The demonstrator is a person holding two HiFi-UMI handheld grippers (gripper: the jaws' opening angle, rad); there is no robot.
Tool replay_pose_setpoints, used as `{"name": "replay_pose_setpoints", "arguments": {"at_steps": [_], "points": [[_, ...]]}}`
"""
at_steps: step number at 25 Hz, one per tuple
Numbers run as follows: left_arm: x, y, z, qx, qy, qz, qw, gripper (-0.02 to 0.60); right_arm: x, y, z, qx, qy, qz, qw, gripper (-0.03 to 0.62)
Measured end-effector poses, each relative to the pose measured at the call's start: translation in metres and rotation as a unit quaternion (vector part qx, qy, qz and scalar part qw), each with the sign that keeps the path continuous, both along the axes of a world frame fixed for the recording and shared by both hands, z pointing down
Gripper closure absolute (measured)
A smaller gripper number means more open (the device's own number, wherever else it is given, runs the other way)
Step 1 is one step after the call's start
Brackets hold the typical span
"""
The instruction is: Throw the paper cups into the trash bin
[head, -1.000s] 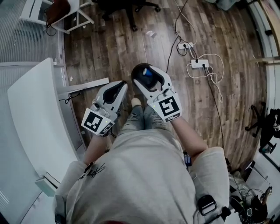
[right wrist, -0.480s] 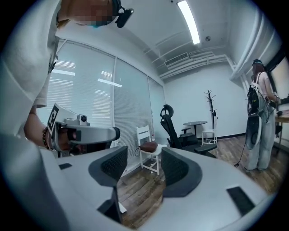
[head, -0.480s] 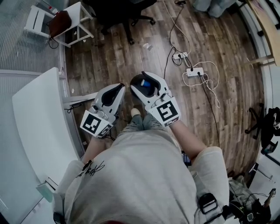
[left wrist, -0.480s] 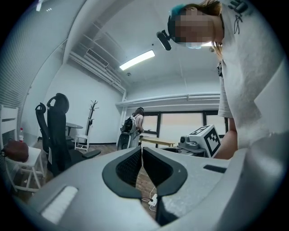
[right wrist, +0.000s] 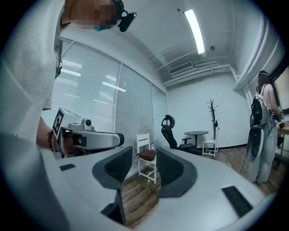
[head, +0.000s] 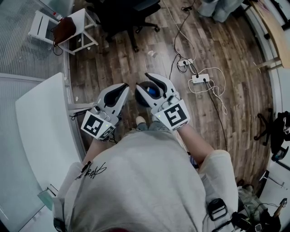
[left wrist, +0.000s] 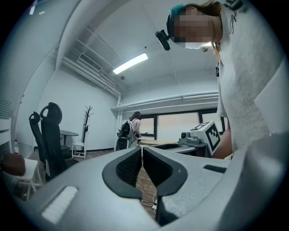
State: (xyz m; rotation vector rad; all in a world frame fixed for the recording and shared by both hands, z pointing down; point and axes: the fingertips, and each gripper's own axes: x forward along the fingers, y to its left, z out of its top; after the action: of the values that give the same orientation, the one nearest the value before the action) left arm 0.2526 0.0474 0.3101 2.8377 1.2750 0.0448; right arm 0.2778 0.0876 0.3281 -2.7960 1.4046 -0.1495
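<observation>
No paper cup and no trash bin can be made out in any view. I hold both grippers level in front of my body, side by side above the wooden floor. My left gripper (head: 122, 87) (left wrist: 142, 151) is shut, its black pads almost touching with nothing between them. My right gripper (head: 150, 84) (right wrist: 144, 155) is open, and its jaws have just been closing with nothing between them. Each gripper shows in the other's view: the right gripper (left wrist: 198, 135) and the left gripper (right wrist: 90, 137). A small pale object (head: 152, 54) lies on the floor ahead; what it is I cannot tell.
A white desk (head: 41, 122) runs along my left. Ahead stand a white chair with a brown bag (head: 63, 28) and a black office chair (head: 124, 13). Power strips and cables (head: 199, 78) trail on the floor at right. A person with a backpack (right wrist: 262, 126) stands far off.
Both grippers have risen closer to the head camera and sit a little higher in the picture. The floor ahead has slid down in the view.
</observation>
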Motion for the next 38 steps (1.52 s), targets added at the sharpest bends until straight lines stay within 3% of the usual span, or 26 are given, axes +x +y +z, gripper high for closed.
{"name": "replay_pose_setpoints", "arguments": {"at_steps": [17, 38], "points": [[-0.007, 0.005, -0.031, 0.008, 0.041, -0.012, 0.9991, 0.579, -0.016, -0.002, -0.031, 0.031, 0.035, -0.025, 0.999, 0.528], [-0.028, 0.016, -0.034, 0.007, 0.05, -0.044, 0.9977, 0.58, -0.036, 0.008, -0.034, 0.041, 0.038, -0.047, 0.997, 0.559]]}}
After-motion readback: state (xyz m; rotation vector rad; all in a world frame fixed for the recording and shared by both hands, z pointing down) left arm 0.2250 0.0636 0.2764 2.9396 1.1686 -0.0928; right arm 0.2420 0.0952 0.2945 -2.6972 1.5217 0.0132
